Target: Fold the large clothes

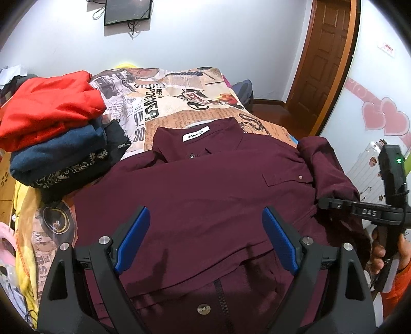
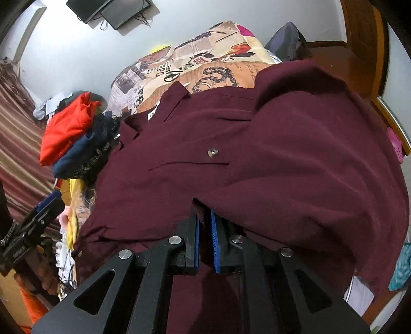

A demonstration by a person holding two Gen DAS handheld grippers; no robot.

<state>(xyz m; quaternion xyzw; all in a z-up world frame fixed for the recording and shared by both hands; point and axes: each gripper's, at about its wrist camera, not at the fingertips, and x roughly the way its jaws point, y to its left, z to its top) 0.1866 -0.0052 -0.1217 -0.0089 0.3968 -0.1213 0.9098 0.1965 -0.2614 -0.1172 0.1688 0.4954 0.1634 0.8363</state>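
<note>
A large maroon shirt (image 1: 205,185) lies front up on the bed, collar with a white label (image 1: 196,133) at the far end. My left gripper (image 1: 205,218) is open and empty, hovering over the shirt's lower front. My right gripper (image 2: 204,218) is shut on the shirt's sleeve fabric (image 2: 295,154), which is lifted and draped over the shirt's right side. In the left wrist view the right gripper (image 1: 323,203) shows at the right edge, pinching the sleeve (image 1: 326,167).
A stack of folded clothes, red (image 1: 48,110) on top of blue and black, sits on the bed's left side. The newspaper-print bedspread (image 1: 164,97) covers the far end. A wooden door (image 1: 323,51) is at the right, a monitor (image 1: 127,10) on the wall.
</note>
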